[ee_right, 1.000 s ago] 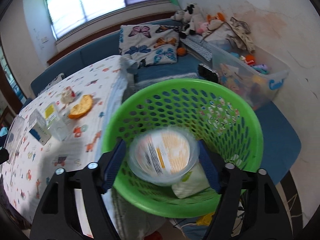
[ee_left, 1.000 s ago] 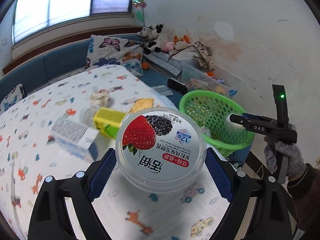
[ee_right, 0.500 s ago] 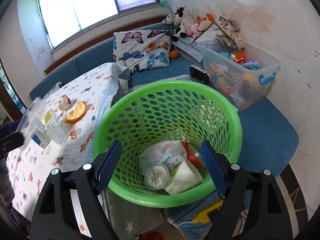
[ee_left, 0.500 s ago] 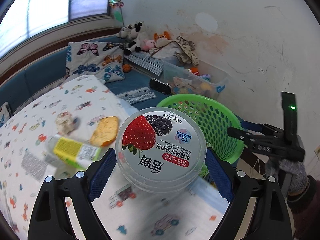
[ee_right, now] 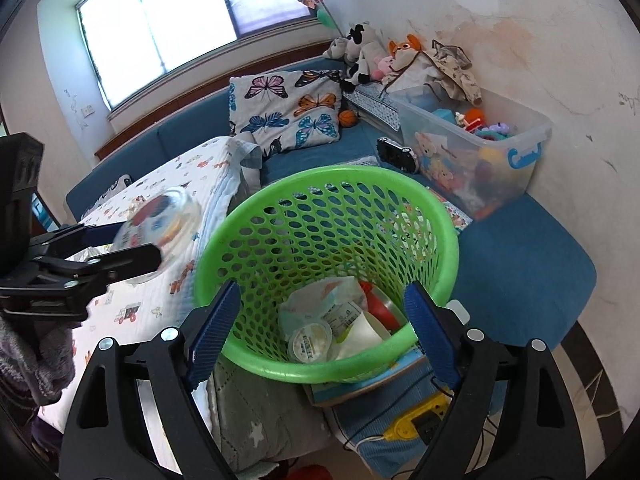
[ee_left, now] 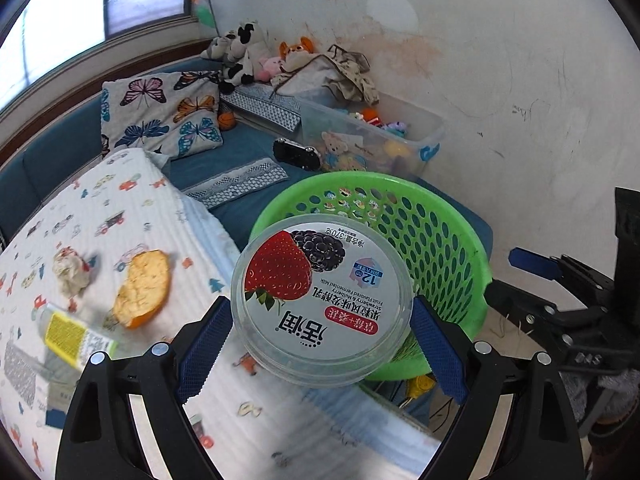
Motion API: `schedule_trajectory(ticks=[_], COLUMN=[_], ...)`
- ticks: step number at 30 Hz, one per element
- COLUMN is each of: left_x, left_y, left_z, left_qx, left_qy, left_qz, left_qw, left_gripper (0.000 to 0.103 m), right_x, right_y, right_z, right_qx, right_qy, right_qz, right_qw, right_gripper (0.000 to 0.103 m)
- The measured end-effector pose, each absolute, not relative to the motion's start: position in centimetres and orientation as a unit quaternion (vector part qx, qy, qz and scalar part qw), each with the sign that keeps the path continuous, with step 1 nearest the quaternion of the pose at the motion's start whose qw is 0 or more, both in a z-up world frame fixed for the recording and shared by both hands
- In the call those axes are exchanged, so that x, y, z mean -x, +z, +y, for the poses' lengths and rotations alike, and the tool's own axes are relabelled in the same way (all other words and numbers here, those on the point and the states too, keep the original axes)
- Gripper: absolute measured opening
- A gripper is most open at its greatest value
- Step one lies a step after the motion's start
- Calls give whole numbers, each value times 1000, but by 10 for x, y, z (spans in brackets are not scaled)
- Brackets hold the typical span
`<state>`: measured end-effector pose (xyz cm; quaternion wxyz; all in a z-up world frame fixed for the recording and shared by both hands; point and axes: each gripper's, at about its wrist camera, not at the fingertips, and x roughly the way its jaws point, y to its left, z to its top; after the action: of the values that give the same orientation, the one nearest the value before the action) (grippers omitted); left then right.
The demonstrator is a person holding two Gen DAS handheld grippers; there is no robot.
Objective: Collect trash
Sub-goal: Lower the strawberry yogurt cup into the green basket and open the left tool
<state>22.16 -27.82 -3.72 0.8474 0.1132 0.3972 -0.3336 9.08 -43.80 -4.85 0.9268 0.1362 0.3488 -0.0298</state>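
My left gripper [ee_left: 322, 344] is shut on a clear round yogurt tub [ee_left: 322, 300] with a strawberry lid, held above the bed edge just left of the green mesh basket [ee_left: 440, 248]. My right gripper [ee_right: 324, 330] is open and empty, above the near rim of the basket [ee_right: 256, 352]. Inside lie a small yogurt cup [ee_right: 310, 344], wrappers and a red item. The left gripper and tub also show blurred in the right wrist view [ee_right: 156, 232]. An orange peel [ee_left: 142, 288], a crumpled tissue [ee_left: 70, 274] and a yellow-labelled bottle [ee_left: 74, 338] lie on the bed.
The patterned bedspread [ee_left: 120, 216] ends beside the basket. A blue bench holds a butterfly pillow [ee_right: 286, 114], plush toys [ee_right: 362, 56] and a clear toy bin [ee_right: 476, 148]. A yellow power strip [ee_right: 416, 424] and cables lie on the floor below the basket.
The right gripper opened and dropped its cup into the basket, then pulled back slightly. The left gripper carried the yogurt tub rightward over the bed toward the basket.
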Motion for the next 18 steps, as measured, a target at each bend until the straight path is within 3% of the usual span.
schedule_trajectory(ticks=[18], left_x=[-226], left_y=[-53], left_z=[-296], left_qx=[-103], left_qy=[-342], left_qz=[415], left_qw=[837], left_gripper=[89], right_x=[-82], right_y=[-55], right_z=[-450], right_qx=[-152], right_qy=[-37], right_qz=[349], right_qw=[924], right_gripper=[84])
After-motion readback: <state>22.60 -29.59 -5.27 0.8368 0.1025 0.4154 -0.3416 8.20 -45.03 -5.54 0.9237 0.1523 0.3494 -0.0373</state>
